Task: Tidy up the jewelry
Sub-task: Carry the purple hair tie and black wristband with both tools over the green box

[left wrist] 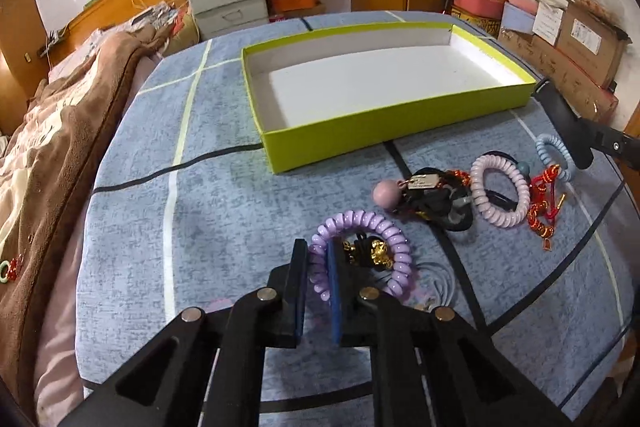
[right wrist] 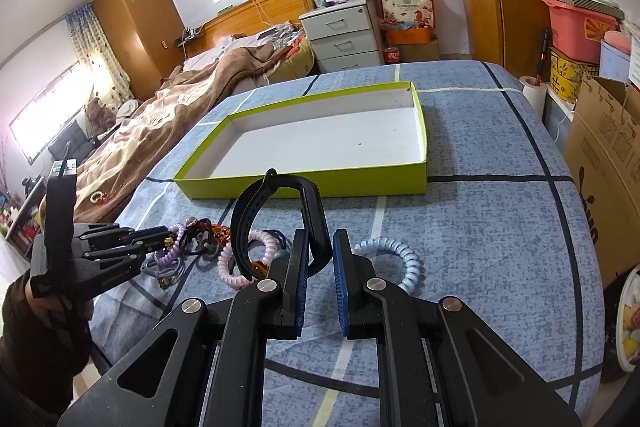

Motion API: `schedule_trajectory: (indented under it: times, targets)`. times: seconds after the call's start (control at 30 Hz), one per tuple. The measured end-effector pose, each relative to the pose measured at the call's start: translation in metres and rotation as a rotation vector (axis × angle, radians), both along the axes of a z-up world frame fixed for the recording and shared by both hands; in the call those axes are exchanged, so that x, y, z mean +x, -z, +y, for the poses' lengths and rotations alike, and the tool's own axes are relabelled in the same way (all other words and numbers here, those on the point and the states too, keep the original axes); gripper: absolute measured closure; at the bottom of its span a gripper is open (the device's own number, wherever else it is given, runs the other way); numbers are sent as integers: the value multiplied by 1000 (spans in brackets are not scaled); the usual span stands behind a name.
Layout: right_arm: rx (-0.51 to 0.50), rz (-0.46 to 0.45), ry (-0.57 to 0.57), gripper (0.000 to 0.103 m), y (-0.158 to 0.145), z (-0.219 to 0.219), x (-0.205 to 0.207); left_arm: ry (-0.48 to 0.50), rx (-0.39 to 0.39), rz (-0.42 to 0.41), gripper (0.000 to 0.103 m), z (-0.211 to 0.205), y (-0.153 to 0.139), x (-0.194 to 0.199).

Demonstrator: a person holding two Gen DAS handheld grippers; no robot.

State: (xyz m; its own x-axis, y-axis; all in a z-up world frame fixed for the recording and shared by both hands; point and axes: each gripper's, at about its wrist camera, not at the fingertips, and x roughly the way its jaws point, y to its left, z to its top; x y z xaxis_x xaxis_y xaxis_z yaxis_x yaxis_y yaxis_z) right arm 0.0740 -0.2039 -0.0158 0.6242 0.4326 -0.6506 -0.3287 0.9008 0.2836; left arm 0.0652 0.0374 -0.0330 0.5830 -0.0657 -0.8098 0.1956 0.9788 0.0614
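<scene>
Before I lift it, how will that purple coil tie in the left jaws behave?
The purple coil tie is a spiral loop, so it will probably stretch and sag rather than stay stiff. It looks glossy, so it may slip. A gold charm lies inside the ring and might snag and come along.

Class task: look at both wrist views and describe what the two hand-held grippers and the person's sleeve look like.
Both the left gripper and the right gripper are matte black linkage frames with round silver pivot pins. Their flat fingers carry blue ribbed pads. The hand on the left gripper's handle wears a dark brown fuzzy sleeve.
</scene>
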Motion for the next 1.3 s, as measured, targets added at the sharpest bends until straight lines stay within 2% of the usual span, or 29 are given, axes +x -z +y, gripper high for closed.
schedule_trajectory:
  times: [0.13,0.33,0.8,1.0,1.13,1.3]
  targets:
    - [2,-2,-3,90,-1,1,-2,-15,-82,1,93,9,-1,-3]
    - [6,-3,-1,90,-2,0,-1,-30,-137,-35,93,15,-12,-10]
    - [-4,-32,1,90,-16,1,3,-30,-147,-72,93,11,-40,0]
    - [-120,13,-20,90,-2,8,14,-41,-153,-76,93,12,-39,0]
    - [-195,40,-41,79,7,17,23,-39,-161,-74,93,12,-40,1]
    - [-259,68,-97,78,14,31,29,-42,-164,-67,93,14,-41,3]
